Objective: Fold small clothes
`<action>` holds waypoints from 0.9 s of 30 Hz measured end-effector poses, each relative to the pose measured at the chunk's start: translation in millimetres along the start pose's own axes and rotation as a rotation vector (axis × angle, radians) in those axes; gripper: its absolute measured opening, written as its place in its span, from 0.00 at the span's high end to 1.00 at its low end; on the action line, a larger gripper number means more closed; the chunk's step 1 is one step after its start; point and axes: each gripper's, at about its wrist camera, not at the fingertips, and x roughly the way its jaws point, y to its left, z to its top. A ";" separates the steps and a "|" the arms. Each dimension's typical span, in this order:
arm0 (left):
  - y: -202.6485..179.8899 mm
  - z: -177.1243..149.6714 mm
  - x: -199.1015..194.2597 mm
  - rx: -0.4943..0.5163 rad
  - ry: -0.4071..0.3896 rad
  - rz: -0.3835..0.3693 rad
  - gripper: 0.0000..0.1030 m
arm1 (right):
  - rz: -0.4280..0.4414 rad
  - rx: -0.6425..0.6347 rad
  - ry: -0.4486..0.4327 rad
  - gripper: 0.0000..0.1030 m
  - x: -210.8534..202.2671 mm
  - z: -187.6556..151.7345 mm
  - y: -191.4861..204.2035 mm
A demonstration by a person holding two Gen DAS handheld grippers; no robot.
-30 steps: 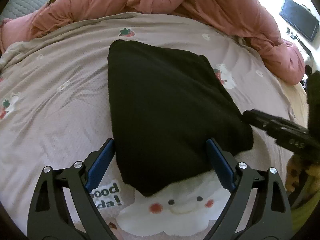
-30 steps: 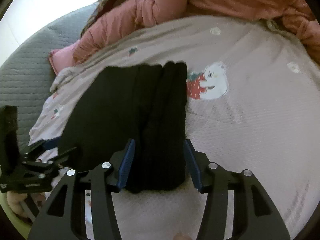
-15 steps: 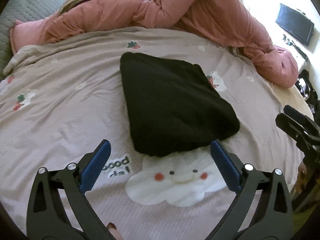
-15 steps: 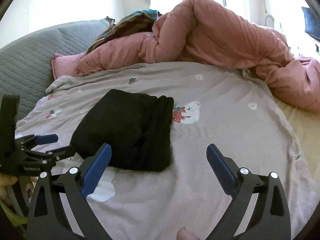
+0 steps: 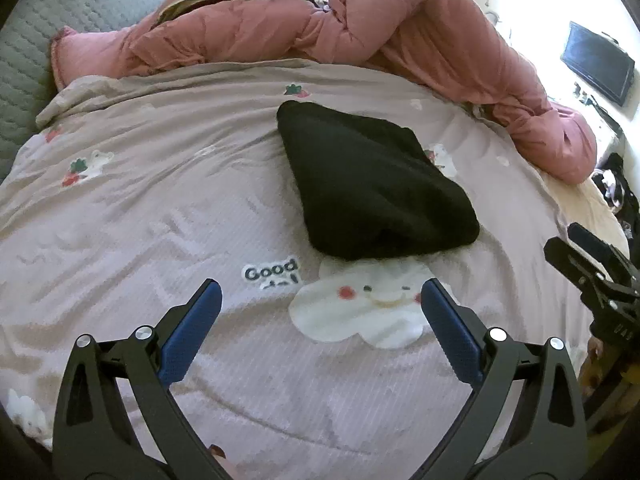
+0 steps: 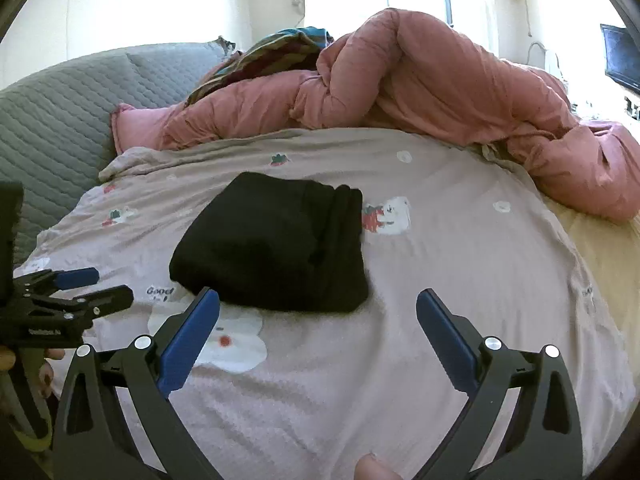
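A folded black garment lies flat on the pinkish-grey bedsheet; it also shows in the right wrist view. My left gripper is open and empty, held above the sheet short of the garment's near edge. My right gripper is open and empty, held back from the garment's near right corner. Each gripper appears at the edge of the other's view: the right one and the left one.
A bunched pink duvet lies along the far side of the bed. A grey quilted headboard is at the left. A dark monitor stands at the far right. A cream sheet shows at the right bed edge.
Both grippers have opened wide and pulled back and up from the black garment, which stays folded on the sheet. It looks smaller and farther away now.
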 end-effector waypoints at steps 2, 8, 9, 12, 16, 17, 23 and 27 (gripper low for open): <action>2.1 -4.5 -3.2 -0.005 0.000 0.004 0.09 | -0.023 -0.015 -0.006 0.05 -2.5 -5.5 4.1; 12.7 -15.2 -14.3 -0.015 -0.046 0.021 0.09 | -0.067 -0.056 -0.042 0.05 -8.5 -21.4 12.2; 15.3 -18.8 -15.0 -0.017 -0.051 0.027 0.09 | -0.070 -0.058 -0.044 0.05 -8.9 -25.0 14.2; 19.7 -27.3 -12.8 -0.019 -0.049 0.040 0.09 | -0.080 -0.038 -0.021 0.05 -5.8 -33.1 16.0; 21.5 -34.3 -10.1 -0.015 -0.040 0.037 0.09 | -0.107 -0.007 0.021 0.05 -0.1 -42.3 17.4; 21.6 -35.2 -9.6 -0.015 -0.037 0.038 0.09 | -0.113 0.005 0.031 0.05 1.3 -43.6 16.7; 23.0 -36.9 -12.0 -0.016 -0.042 0.028 0.09 | -0.127 0.021 0.032 0.05 1.5 -41.7 16.9; 23.7 -37.2 -12.0 -0.024 -0.041 0.030 0.09 | -0.122 0.015 0.029 0.05 2.1 -39.7 18.7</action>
